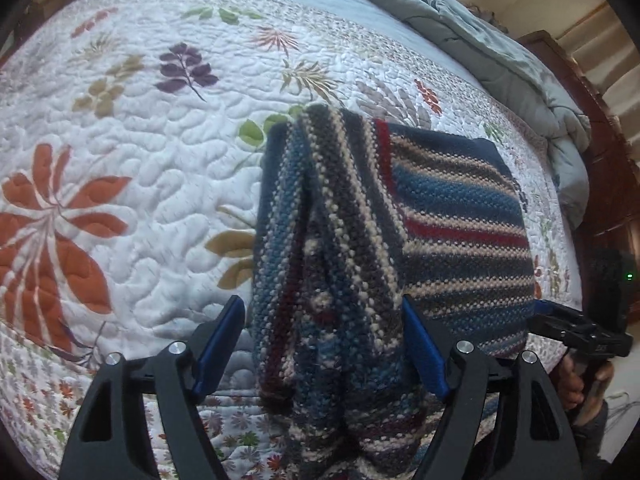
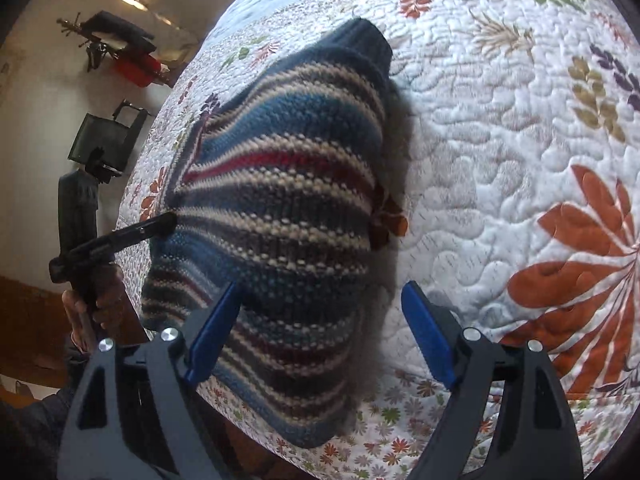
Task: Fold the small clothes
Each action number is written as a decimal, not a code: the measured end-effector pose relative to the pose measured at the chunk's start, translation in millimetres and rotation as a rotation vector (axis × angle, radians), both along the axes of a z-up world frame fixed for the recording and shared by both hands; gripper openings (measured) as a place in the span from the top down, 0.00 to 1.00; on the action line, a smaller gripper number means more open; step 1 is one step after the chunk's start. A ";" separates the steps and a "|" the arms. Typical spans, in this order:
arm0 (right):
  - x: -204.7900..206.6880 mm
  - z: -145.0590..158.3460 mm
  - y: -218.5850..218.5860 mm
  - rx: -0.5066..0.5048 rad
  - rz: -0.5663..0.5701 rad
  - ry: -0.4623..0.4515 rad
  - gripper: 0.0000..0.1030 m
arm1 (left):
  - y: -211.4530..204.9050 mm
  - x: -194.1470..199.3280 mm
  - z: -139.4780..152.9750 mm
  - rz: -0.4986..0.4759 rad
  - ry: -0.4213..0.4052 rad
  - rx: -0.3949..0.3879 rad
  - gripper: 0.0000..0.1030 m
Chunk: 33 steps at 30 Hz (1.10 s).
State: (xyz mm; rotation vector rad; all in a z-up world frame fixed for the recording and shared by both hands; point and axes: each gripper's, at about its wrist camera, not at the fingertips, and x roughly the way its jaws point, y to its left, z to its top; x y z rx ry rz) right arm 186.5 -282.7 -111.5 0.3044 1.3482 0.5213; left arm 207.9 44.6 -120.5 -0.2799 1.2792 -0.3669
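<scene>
Left tool (image 1: 322, 344) wide open around striped sweater (image 1: 400, 216), right tool (image 2: 320, 332) likewise

The sweater (image 1: 440, 216) lies on the quilt (image 1: 160, 200) near the bed's front edge, one part folded over the rest. The left gripper (image 1: 324, 344) sits over its near end, the right gripper (image 2: 320, 332) beside its edge. A bunched duvet (image 1: 500, 60) lies behind.

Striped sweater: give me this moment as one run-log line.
striped sweater: partly folded on floral quilt | left gripper: open, straddling sleeve fold | right gripper: open, above hem | grasp: none
</scene>
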 end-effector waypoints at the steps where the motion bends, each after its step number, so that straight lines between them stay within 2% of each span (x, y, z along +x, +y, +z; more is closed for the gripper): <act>1: 0.0 -1.7 1.6 0.002 0.007 0.004 0.19 | 0.4 0.5 -1.1 -0.004 0.003 -0.011 0.23; 5: 1.9 -4.1 7.8 -0.015 0.028 0.000 0.18 | -0.2 5.7 -11.4 -0.013 0.038 -0.061 0.19; 13: 6.4 -14.4 15.1 0.021 0.039 0.025 0.16 | 1.8 19.1 -32.0 -0.015 0.092 -0.139 0.12; 21: 13.7 -27.2 17.9 0.074 0.046 0.052 0.15 | -9.4 21.4 -29.8 -0.047 0.086 -0.191 0.12; 25: 16.5 -31.9 18.8 0.097 0.046 0.065 0.14 | -4.5 20.4 -24.6 -0.034 0.088 -0.278 0.12; 28: 19.2 -34.3 18.8 0.107 0.048 0.070 0.14 | -5.2 23.0 -30.0 -0.047 0.098 -0.261 0.12; 33: 26.6 -35.5 27.3 0.096 0.062 0.066 0.14 | -18.1 21.0 -37.7 -0.082 0.068 -0.165 0.17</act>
